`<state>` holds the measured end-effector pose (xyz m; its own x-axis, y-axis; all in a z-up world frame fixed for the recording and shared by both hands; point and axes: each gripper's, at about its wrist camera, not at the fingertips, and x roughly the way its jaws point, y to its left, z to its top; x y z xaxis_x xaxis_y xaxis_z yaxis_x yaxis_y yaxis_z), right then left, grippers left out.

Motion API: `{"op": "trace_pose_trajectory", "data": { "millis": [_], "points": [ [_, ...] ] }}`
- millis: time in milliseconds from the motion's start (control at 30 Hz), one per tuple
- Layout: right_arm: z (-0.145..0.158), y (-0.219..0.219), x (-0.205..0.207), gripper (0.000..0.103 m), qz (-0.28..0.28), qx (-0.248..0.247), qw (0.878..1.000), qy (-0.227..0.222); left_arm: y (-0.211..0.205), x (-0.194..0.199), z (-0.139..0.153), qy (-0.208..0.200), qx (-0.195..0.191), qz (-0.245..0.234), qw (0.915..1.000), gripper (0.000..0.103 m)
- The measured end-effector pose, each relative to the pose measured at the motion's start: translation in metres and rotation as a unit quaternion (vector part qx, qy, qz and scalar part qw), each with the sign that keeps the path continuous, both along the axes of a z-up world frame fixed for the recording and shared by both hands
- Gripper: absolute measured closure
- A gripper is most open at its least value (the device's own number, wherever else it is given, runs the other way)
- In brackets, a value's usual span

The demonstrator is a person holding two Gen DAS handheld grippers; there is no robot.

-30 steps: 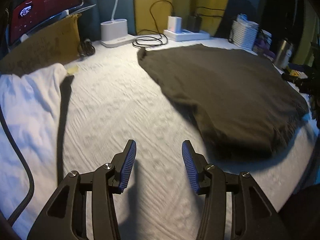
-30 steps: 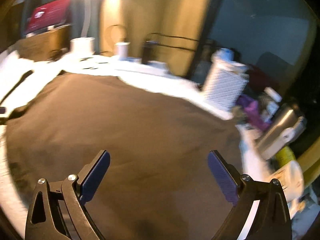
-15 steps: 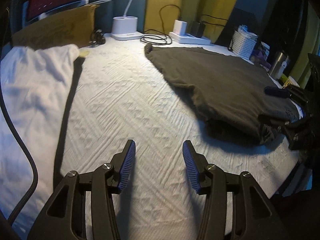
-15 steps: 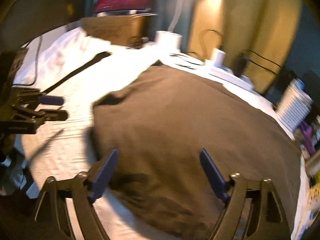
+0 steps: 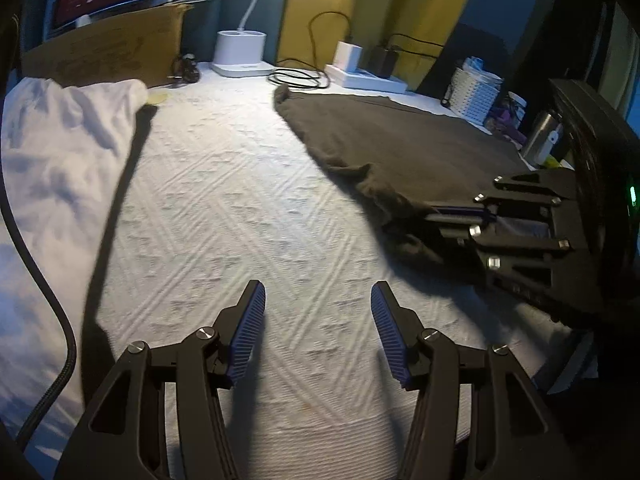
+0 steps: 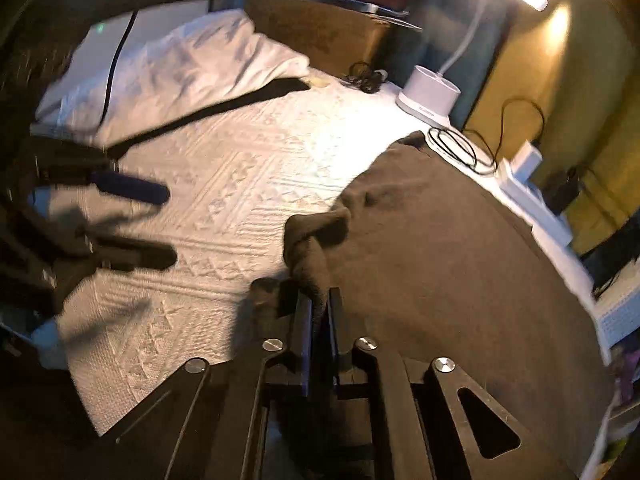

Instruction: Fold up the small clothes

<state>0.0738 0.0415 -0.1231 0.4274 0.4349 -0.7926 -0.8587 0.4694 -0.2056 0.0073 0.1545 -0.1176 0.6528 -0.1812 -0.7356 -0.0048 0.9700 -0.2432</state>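
Note:
A dark brown garment (image 5: 404, 148) lies spread on the white textured bedcover (image 5: 224, 216), on the right half. In the right wrist view the garment (image 6: 440, 248) fills the right side. My right gripper (image 6: 320, 304) is shut on the garment's near left edge, which bunches up between the fingers. It also shows in the left wrist view (image 5: 460, 216), pinching that same edge. My left gripper (image 5: 318, 312) is open and empty, low over bare bedcover to the left of the garment. It shows blurred in the right wrist view (image 6: 164, 224).
A white crumpled cloth (image 5: 56, 184) with a black cable (image 5: 48, 280) lies at the left. At the back stand a cardboard box (image 5: 104, 56), a white lamp base (image 5: 240, 50), a power strip with chargers (image 5: 360, 76), coiled cable (image 5: 296, 78), a white basket (image 5: 474, 94) and a metal flask (image 5: 542, 140).
My right gripper swung left, came down on the garment's near left edge and shut on it, bunching the cloth. My left gripper stayed open and shifted a little over the bare bedcover.

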Motion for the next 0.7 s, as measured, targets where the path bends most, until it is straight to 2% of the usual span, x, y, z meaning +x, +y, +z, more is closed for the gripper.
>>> {"op": "trace_pose_trajectory", "data": {
  "millis": [167,333,500,567,633,667,700],
  "points": [
    [0.011,-0.029,0.032,0.099,-0.044,0.046,0.997,0.038,-0.016,0.015,0.008,-0.011,-0.008,-0.026,0.9996,0.048],
    [0.017,-0.052,0.053,0.099,-0.065,0.094,0.99,0.077,-0.031,0.04,0.022,-0.037,-0.025,-0.055,0.9975,0.048],
    [0.022,-0.065,0.061,0.099,-0.074,0.117,0.987,0.087,-0.045,0.072,0.025,-0.053,-0.052,-0.08,0.994,0.048],
    [0.024,-0.069,0.065,0.099,-0.076,0.125,0.985,0.091,-0.049,0.089,0.019,-0.049,-0.076,-0.102,0.9907,0.048],
    [0.027,-0.073,0.069,0.099,-0.076,0.134,0.984,0.093,-0.056,0.103,0.009,-0.032,-0.076,-0.111,0.9903,0.048],
    [0.029,-0.073,0.07,0.099,-0.077,0.138,0.983,0.093,-0.059,0.106,0.006,-0.025,-0.074,-0.117,0.99,0.049],
    [0.032,-0.074,0.07,0.099,-0.074,0.142,0.983,0.092,-0.062,0.108,0.004,-0.019,-0.074,-0.125,0.9893,0.061]
  ]
}}
